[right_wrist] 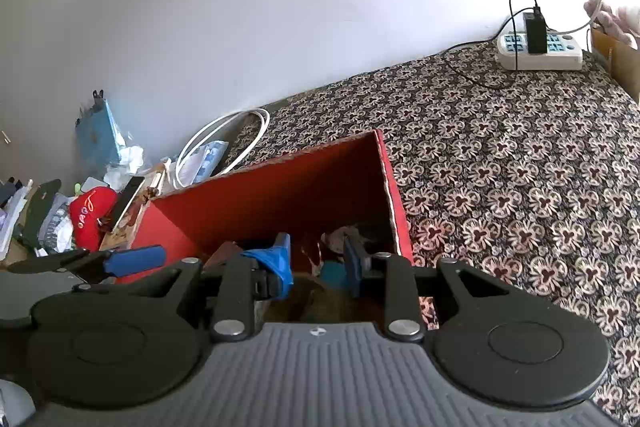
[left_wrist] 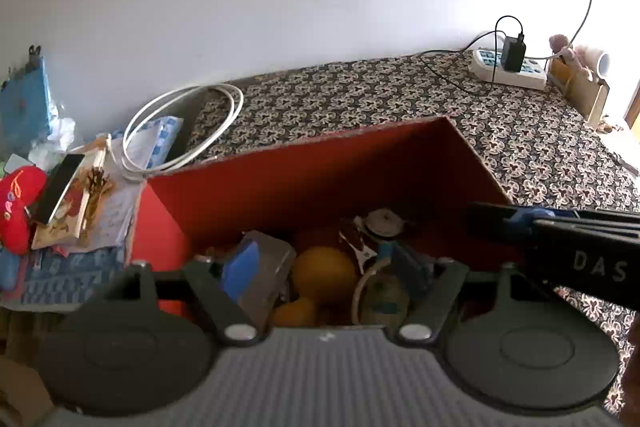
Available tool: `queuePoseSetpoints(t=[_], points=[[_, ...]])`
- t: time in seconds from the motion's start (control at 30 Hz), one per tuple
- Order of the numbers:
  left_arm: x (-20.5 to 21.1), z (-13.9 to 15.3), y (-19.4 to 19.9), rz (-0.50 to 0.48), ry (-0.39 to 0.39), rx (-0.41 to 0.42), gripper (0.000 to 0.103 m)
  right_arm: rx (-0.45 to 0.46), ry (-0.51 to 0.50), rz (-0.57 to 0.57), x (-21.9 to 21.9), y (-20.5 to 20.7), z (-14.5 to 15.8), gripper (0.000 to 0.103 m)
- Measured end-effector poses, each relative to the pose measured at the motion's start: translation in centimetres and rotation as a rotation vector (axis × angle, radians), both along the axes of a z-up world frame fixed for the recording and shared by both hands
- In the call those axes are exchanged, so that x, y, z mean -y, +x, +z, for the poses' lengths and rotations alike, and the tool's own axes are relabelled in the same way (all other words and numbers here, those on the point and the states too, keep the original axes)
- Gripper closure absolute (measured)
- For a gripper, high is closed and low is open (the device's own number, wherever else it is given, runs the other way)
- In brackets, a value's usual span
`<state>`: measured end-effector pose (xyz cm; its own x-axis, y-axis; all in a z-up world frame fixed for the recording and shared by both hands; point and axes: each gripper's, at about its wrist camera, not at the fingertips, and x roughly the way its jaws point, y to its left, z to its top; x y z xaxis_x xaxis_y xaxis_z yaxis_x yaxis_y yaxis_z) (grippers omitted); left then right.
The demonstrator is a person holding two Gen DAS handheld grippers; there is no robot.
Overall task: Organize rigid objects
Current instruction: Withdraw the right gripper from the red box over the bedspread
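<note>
A red cardboard box [left_wrist: 304, 171] stands on the patterned table; it also shows in the right wrist view [right_wrist: 272, 195]. Inside lie an orange ball [left_wrist: 324, 273], a grey metal block [left_wrist: 272, 259], a round watch-like piece [left_wrist: 386, 223] and a small round tin [left_wrist: 382, 301]. My left gripper [left_wrist: 324, 267] hangs open over the box's contents, holding nothing. My right gripper [right_wrist: 318, 261] is open over the box's near right corner, empty. The right gripper's finger [left_wrist: 516, 221] enters the left wrist view from the right. The left gripper's blue fingertip [right_wrist: 136, 261] shows at the left.
A clutter pile sits left of the box: a red plush [left_wrist: 18, 211], a phone [left_wrist: 60, 187], a booklet [left_wrist: 80, 203] and a coiled white cable [left_wrist: 180, 131]. A power strip with a black charger [left_wrist: 508, 65] lies at the far right by the wall, next to a wooden holder [left_wrist: 580, 83].
</note>
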<state>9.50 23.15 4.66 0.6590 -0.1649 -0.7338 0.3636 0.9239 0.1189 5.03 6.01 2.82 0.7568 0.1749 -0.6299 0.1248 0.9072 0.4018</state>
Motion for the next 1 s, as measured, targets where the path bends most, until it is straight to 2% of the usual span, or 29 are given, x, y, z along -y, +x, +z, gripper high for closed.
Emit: queuePoseSetpoints(t=[0.27, 0.5, 0.67, 1.0], points=[[0.5, 1.3, -2.7, 0.066, 0.011, 0.024, 0.023, 0.000, -0.040, 0.022, 0.7, -2.0, 1.0, 0.091], [2.9, 1.8, -5.0, 0.129, 0.029, 0.019, 0.017, -0.016, -0.065, 0.072, 2.7, -3.8, 1.3, 0.091], [5.0, 1.3, -6.7, 0.144, 0.040, 0.006, 0.016, -0.049, -0.111, 0.082, 3.8, -5.2, 1.2, 0.091], [9.7, -1.2, -8.9, 0.142, 0.063, -0.064, 0.016, -0.131, -0.126, 0.035, 7.7, -7.1, -0.4, 0.091]])
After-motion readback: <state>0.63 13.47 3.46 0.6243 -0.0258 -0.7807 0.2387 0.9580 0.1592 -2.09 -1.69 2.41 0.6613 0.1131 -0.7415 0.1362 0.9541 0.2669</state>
